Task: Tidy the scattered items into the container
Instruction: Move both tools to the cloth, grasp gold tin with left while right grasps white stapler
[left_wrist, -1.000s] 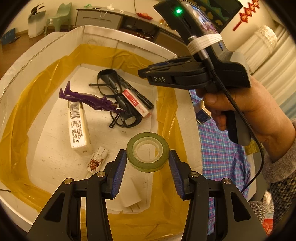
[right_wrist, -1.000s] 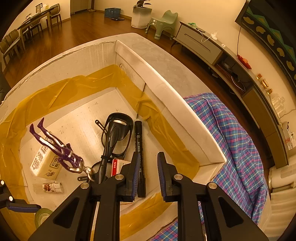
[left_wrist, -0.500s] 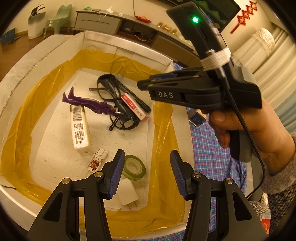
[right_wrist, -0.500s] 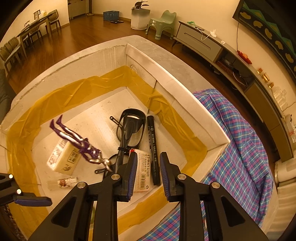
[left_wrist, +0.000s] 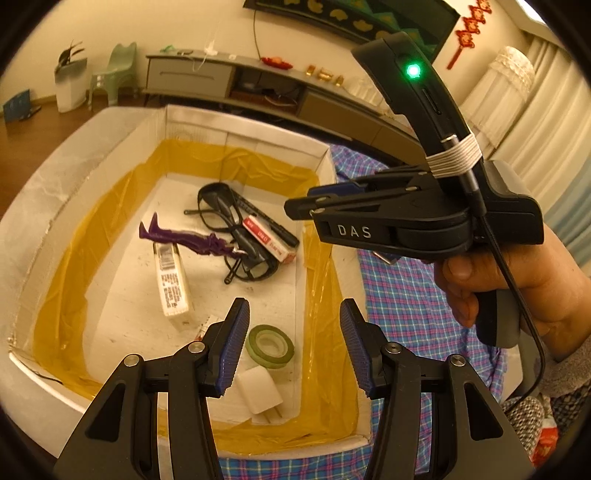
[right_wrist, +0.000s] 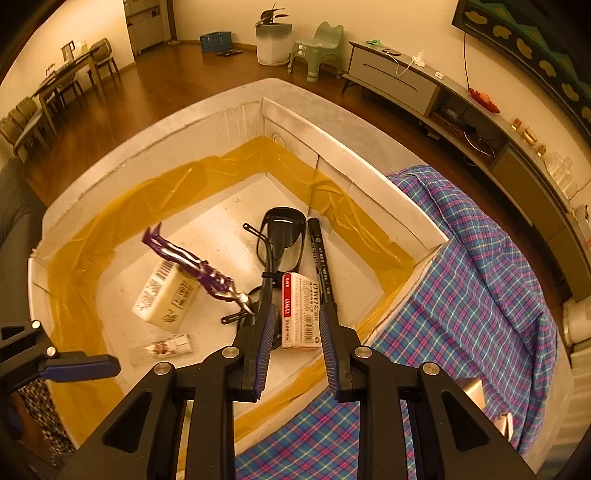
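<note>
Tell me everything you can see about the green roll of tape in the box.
The green tape roll is a flat ring with a pale inner core, lying on its side on the white box floor near the front corner. It lies beside a small white block. Nothing grips it.

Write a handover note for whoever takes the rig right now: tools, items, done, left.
Left tool: open and empty above the box, jaws just widened.
Right tool: narrow gap, empty, jaws just opened a little, above the box's near edge.
In the box: green tape roll, white plug, purple figure, glasses, black marker, red-and-white box, cream carton, small packet.
Done: all these are binned.
Left: a small dark item on the plaid cloth, mostly hidden by the right tool.
</note>
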